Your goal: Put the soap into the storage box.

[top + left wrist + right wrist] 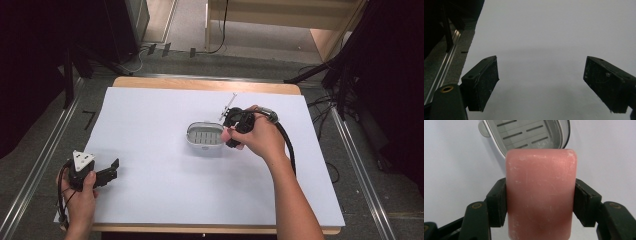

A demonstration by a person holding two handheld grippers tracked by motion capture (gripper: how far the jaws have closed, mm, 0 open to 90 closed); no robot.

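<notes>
right gripper (540, 202) clamps pink soap (541, 192) (beside dish (524, 132)) | left gripper (541, 85) agape

At lower left of the high view, the left hand-held gripper (111, 169) is black, topped by a grey three-cornered plate, with a black cable looping below. The right hand-held gripper (231, 131) right of centre is black too, trailing a thick black cable. Both forearms are bare, sleeveless.
</notes>
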